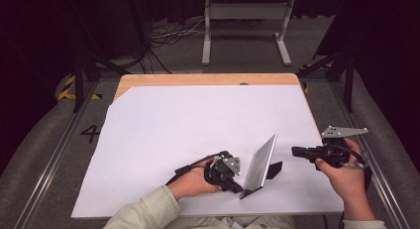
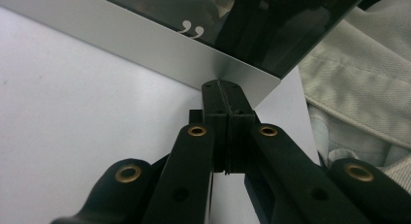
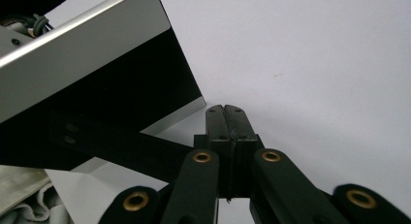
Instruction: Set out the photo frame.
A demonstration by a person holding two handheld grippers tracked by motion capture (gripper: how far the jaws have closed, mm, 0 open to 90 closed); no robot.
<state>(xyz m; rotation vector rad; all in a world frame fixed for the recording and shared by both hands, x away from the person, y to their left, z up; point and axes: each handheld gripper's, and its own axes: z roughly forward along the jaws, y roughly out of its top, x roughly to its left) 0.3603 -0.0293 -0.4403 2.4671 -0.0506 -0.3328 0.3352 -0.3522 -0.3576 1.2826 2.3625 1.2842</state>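
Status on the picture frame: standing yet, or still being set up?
Looks done: the picture frame stands tilted on the white sheet, its black back stand folded out behind it. In hand: the left gripper, jaws shut, has its tips at the frame's lower corner; whether they touch it I cannot tell. The right gripper, also shut, sits apart behind it. Left: probably backing both grippers away.

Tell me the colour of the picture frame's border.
Silver; the picture frame shows it best in the left gripper view.
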